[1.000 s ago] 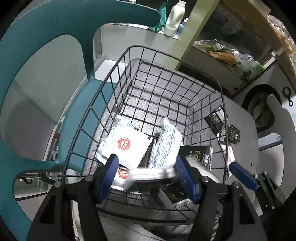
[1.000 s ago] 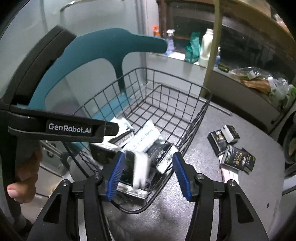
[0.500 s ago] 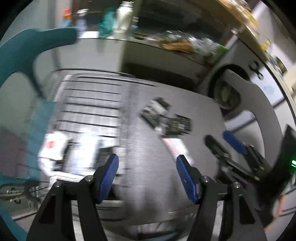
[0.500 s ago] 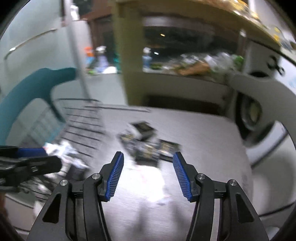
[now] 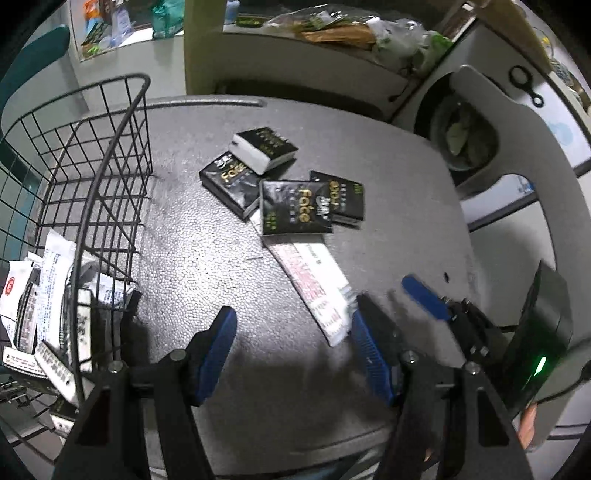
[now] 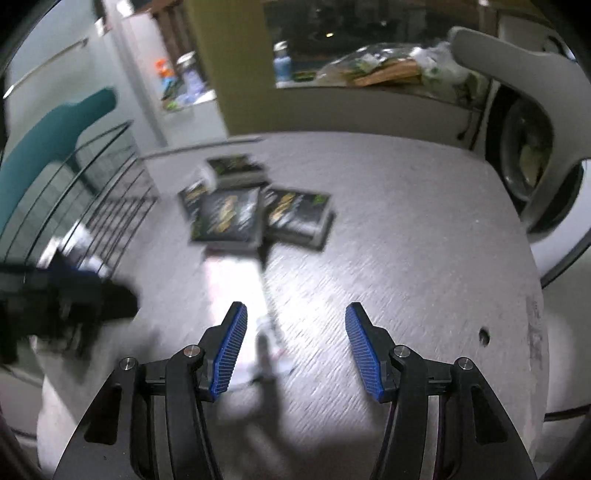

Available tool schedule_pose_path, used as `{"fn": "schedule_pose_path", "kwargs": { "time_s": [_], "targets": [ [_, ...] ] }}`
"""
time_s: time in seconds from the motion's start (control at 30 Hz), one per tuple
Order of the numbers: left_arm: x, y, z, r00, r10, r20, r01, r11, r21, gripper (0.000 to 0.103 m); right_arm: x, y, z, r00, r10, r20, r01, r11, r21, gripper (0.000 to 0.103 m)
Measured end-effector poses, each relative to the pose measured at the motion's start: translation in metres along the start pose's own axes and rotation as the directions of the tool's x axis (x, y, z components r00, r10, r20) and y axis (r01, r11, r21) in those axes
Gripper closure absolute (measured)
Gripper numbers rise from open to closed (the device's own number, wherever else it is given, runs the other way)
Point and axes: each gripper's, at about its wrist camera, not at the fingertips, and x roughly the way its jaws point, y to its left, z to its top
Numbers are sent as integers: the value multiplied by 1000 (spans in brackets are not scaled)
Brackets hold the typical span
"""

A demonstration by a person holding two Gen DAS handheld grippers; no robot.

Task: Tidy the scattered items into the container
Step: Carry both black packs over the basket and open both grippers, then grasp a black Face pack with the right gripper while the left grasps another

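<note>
A black wire basket (image 5: 110, 173) stands at the left of the grey table and holds several white and black packets (image 5: 44, 288). On the table lie several black "face" tissue packs (image 5: 291, 212) and a white-and-pink flat packet (image 5: 314, 284). My left gripper (image 5: 293, 343) is open and empty, low over the table just short of the white packet. My right gripper (image 6: 295, 347) is open and empty, above the white packet (image 6: 236, 291), with the black packs (image 6: 258, 214) ahead. The right gripper also shows in the left wrist view (image 5: 428, 299). The right wrist view is blurred.
A teal chair (image 6: 48, 136) stands behind the basket (image 6: 92, 206). A grey-white chair (image 5: 517, 122) is at the table's right side. A shelf with bottles and bags (image 5: 332, 29) runs behind the table. The table's right edge (image 6: 535, 295) is near.
Both grippers let go of their packets over the basket, then swung right and now hover open over the packs on the table.
</note>
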Motion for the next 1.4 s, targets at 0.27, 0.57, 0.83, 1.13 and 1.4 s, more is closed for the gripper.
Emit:
{"fn": "schedule_pose_path", "kwargs": {
  "time_s": [0.27, 0.57, 0.83, 1.13, 1.4],
  "targets": [
    [33, 4, 13, 1000, -4, -8, 4, 999, -40, 33, 26, -24, 41, 999, -22, 38, 19, 997, 72, 48],
    [43, 9, 53, 998, -2, 66, 11, 992, -129, 33, 66, -14, 81, 998, -35, 54, 32, 997, 67, 48],
    [65, 23, 77, 998, 30, 61, -17, 982, -189, 33, 83, -5, 83, 996, -58, 63, 57, 998, 6, 48],
    [78, 34, 78, 992, 94, 81, -74, 973, -217, 32, 57, 3, 43, 998, -45, 49, 47, 998, -32, 48],
    [81, 24, 45, 997, 74, 6, -72, 989, -132, 32, 19, 17, -11, 1000, 2, 16, -2, 1000, -22, 48]
  ]
}}
